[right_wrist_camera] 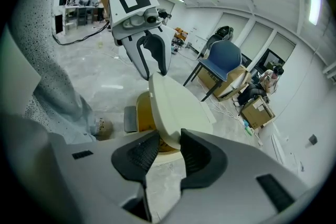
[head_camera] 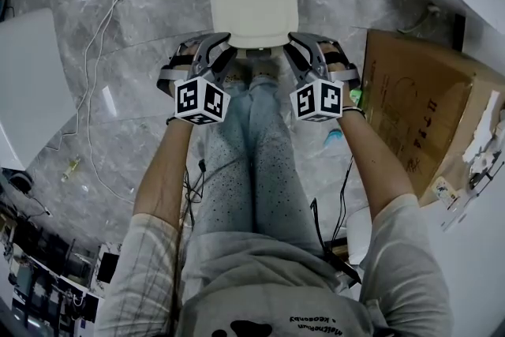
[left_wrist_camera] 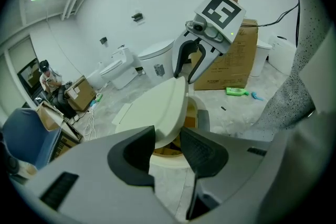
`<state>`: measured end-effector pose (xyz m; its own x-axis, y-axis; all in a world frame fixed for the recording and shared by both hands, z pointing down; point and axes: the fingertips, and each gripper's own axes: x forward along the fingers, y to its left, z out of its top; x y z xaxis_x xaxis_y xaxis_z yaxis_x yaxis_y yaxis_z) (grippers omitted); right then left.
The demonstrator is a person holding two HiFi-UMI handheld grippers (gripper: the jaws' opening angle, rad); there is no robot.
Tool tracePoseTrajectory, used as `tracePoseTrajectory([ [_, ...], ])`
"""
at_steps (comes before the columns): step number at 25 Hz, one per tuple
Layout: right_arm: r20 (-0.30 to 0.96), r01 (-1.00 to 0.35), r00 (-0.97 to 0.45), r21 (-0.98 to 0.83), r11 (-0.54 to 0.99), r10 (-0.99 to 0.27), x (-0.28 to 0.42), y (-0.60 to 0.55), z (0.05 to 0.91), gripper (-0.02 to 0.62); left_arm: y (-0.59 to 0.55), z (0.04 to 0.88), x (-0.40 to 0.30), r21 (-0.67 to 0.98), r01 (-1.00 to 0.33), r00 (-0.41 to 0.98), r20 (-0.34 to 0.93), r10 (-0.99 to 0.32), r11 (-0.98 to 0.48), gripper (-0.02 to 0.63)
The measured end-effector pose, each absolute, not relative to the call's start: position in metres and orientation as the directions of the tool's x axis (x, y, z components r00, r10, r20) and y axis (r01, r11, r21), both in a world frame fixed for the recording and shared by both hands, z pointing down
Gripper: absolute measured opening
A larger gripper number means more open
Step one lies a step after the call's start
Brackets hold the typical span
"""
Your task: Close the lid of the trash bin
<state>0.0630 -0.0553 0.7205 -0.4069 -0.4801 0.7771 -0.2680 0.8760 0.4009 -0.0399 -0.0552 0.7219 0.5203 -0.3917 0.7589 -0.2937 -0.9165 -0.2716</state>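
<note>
Both left gripper (left_wrist_camera: 168, 136) and right gripper (right_wrist_camera: 169, 138) straddle the lid (head_camera: 254, 0), jaws apart.

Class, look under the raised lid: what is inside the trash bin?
Only a yellow-brown inner wall of the trash bin shows. The lid covers the rest, so any contents are hidden.

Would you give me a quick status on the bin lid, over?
Left tongs and right tongs open, astride the lid, half raised. Bin open beneath. Nothing visible blocking.
</note>
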Motion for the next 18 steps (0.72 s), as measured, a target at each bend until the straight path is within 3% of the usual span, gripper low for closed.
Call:
tracePoseTrajectory([
  [18, 0.804, -0.186, -0.343, 0.448, 0.874, -0.485, 0.064, -0.044, 0.751, 0.138, -0.044, 0.751, -0.039, -0.291, -0.243, 0.470, 0.799, -0.375, -0.925, 0.160],
])
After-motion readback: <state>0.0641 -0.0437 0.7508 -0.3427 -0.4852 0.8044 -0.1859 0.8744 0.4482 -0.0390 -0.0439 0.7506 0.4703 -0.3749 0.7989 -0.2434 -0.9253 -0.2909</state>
